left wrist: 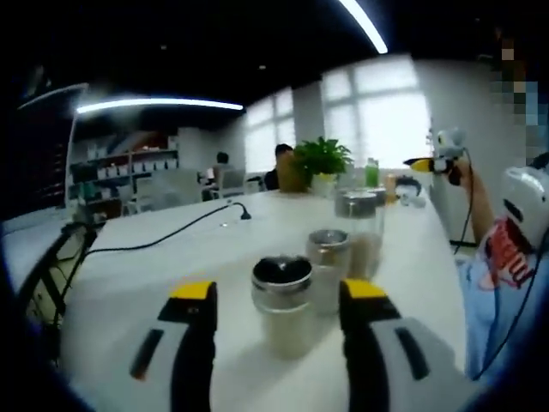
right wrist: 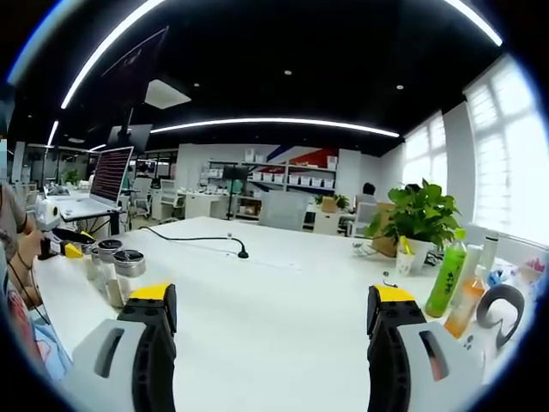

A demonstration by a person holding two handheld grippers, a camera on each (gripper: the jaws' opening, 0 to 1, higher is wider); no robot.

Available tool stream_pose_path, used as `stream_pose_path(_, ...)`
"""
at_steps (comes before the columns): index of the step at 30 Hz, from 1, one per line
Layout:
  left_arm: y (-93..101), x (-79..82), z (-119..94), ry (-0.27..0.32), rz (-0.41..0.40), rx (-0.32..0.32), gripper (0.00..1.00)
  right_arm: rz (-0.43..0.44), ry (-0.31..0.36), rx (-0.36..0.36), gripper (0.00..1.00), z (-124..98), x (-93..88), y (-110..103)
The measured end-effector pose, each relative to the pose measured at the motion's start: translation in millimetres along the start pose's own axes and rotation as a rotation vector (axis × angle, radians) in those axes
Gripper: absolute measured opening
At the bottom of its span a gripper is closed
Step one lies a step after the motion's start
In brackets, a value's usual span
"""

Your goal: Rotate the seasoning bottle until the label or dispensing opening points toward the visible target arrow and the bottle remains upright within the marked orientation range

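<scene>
Seasoning bottle (left wrist: 284,302) upright between wide left tongs (left wrist: 279,296), untouched, right tongs (right wrist: 273,309) wide

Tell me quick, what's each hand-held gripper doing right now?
Left hand-held gripper: open, jaws either side of the nearest metal-lidded glass seasoning jar.
Right hand-held gripper: open, holding nothing.

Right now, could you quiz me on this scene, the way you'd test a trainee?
1. True or false: the left gripper is shut on the nearest seasoning jar.
2. How many seasoning jars stand in a row on the white table in the left gripper view?
3. Which stands near the potted plant in the right gripper view: A) a green bottle, B) a red kettle, C) a stack of plates?

Key:
1. False: its jaws stand open, either side of the jar.
2. Three.
3. A.
</scene>
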State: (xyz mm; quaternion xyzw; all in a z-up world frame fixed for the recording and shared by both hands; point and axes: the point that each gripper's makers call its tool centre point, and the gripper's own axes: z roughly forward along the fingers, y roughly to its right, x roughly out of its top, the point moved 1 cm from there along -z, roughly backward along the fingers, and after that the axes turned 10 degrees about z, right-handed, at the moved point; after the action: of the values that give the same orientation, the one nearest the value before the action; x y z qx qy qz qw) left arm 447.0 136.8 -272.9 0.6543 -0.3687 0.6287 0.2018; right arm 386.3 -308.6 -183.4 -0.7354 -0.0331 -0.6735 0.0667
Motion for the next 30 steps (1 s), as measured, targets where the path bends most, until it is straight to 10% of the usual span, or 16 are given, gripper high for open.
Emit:
stream_pose_path(10, 0.5, 21.5, -5, 0.068, -0.088, 0.140, 0.52, -0.002, 0.011, 0.002, 0.96, -2, 2.9, -2)
stream_pose_path(16, -15.3, 16.1, -12, 0.036, -0.028, 0.333, 0.52, -0.005, 0.011, -0.004, 0.96, -2, 3.3, -1)
stream_pose_path(30, -2.9, 10.2, 3, 0.125, -0.106, 0.408, 0.51, -0.007, 0.015, -0.006, 0.96, -4, 3.9, -2)
